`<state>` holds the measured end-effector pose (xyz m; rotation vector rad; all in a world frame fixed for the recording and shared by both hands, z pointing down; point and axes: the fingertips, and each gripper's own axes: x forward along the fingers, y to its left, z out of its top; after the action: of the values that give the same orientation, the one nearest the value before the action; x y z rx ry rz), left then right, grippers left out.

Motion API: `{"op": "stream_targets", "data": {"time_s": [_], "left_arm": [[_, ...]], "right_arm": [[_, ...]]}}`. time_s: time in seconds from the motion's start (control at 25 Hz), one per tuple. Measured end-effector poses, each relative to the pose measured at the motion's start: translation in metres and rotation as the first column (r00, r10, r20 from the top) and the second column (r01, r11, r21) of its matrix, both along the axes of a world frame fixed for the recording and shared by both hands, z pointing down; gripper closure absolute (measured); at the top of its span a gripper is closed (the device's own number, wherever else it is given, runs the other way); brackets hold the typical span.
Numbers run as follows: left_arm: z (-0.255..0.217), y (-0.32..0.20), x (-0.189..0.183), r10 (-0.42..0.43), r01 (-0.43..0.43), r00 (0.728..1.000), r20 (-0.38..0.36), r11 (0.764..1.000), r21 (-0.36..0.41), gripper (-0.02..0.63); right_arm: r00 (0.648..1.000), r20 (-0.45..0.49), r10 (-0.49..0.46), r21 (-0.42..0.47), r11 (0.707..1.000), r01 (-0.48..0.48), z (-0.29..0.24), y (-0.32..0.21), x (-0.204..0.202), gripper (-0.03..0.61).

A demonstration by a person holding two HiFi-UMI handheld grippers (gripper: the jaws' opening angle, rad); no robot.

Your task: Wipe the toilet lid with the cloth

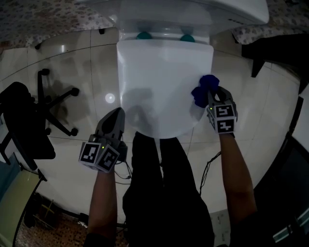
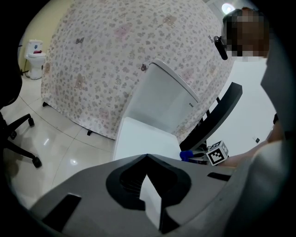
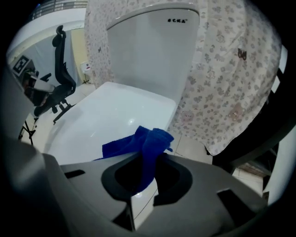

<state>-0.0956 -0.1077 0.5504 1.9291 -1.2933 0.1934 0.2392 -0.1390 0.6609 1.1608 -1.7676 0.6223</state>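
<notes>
**Spotter:** Where is the cloth right now?

**Me:** My right gripper (image 3: 143, 172) has it. The jaws pinch a fold of the blue cloth (image 3: 138, 143), and the loose part spills forward onto the toilet lid (image 1: 159, 82). In the head view it sits at the lid's right edge, roughly midway between the front edge and the hinge edge by the tank (image 1: 193, 12).

**Spotter:** Which way does the lid lie from your jaws?

**Me:** Nearly all of it lies to my left. Its long axis runs from the front edge near me back to the tank. I judge the next pass should cross that axis, from the right edge toward the left one. After that I'd take further strips nearer the hinge and nearer the front.

**Spotter:** And the other hand?

**Me:** My left gripper (image 1: 115, 116) has its jaws pressed together on nothing. It hangs off the lid's front left corner, over the floor (image 1: 72, 53), clear of the lid. The right gripper is nearer and has the cloth, so the wipe is its job.

**Spotter:** Any risk?

**Me:** The cloth sits close to the right edge. If I drift rightward, it could slide off the lid instead of wiping it.
</notes>
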Motion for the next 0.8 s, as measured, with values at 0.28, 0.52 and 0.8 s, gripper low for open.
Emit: {"op": "stream_targets", "data": {"time_s": [0.28, 0.52, 0.8], "left_arm": [[-0.008, 0.01, -0.019, -0.092, 0.093, 0.995, -0.022, 0.995, 0.041, 0.621], [-0.018, 0.029, -0.055, -0.238, 0.24, 0.971, -0.035, 0.969, 0.052, 0.621], [-0.025, 0.06, -0.09, -0.283, 0.284, 0.958, -0.035, 0.958, 0.032, 0.621]], "right_arm": [[0.997, 0.059, 0.045, 0.025, 0.999, -0.046, -0.024, 0.002, -0.029, 0.525], [0.916, 0.39, -0.092, 0.045, 0.996, 0.081, -0.093, 0.038, -0.195, 0.525], [0.79, 0.6, -0.124, -0.04, 0.982, 0.184, -0.081, 0.077, -0.337, 0.525]]}}
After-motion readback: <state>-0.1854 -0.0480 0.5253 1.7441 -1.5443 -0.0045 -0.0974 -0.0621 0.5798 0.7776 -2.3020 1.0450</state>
